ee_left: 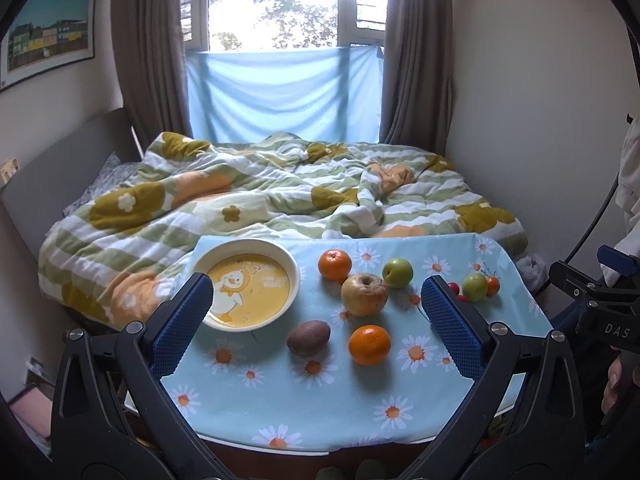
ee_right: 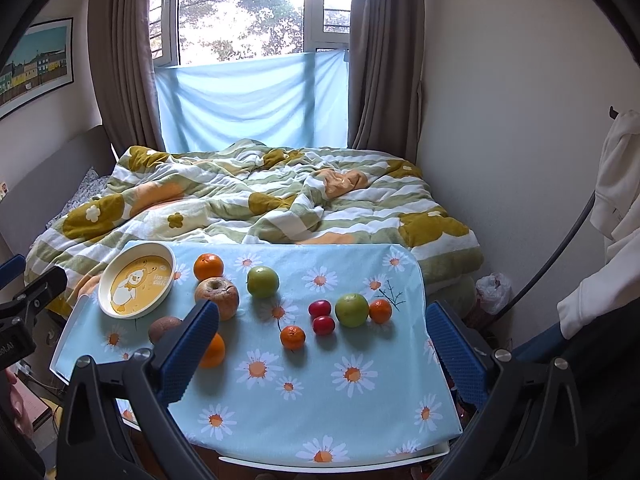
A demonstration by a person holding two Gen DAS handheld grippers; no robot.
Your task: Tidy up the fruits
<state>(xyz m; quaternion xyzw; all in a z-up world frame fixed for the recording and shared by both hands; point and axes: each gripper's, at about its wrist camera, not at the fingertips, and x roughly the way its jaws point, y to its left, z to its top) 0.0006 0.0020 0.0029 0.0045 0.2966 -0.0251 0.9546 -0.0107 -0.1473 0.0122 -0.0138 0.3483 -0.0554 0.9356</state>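
Note:
A small table with a blue daisy cloth holds loose fruit and an empty white plate with a yellow duck picture at its far left. Near the plate lie two oranges, a wrinkled apple and a brown kiwi. Further right lie green apples, small red fruits and small oranges. My left gripper and right gripper are open and empty above the table's near side.
A bed with a rumpled green, white and yellow flowered quilt lies right behind the table. A window with brown curtains is beyond it. A white garment hangs on the right wall. A plastic bag sits on the floor at the right.

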